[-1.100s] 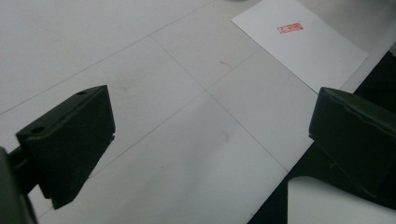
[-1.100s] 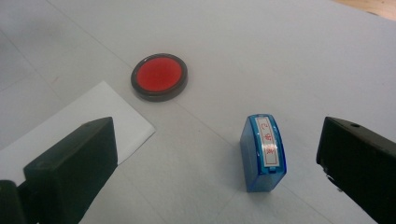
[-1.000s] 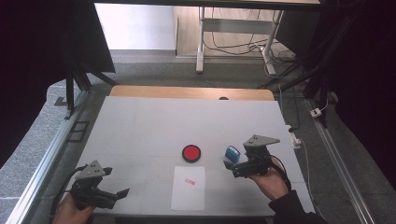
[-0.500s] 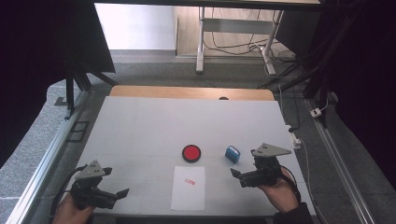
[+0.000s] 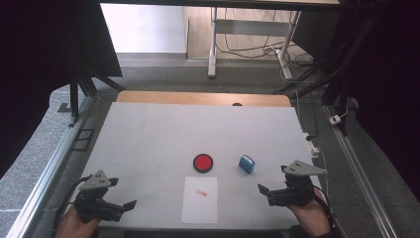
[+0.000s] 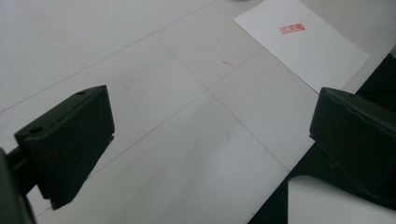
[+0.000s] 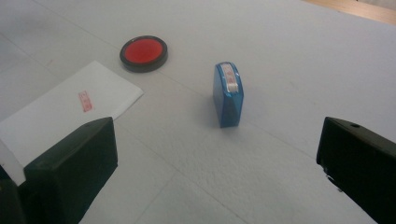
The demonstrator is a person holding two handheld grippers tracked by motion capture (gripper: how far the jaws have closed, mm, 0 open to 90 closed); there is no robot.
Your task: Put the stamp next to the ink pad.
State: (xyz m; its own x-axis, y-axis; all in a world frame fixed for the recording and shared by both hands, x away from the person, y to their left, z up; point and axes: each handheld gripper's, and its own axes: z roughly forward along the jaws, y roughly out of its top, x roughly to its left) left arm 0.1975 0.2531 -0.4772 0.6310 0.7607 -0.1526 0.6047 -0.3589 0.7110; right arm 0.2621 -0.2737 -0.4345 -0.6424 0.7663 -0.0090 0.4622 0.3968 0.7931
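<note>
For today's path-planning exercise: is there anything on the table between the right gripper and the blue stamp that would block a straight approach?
Nothing visible does. The blue stamp stands alone ahead of the open right gripper, with only bare table between them. The red ink pad and the stamped paper lie off to one side of that path.
</note>
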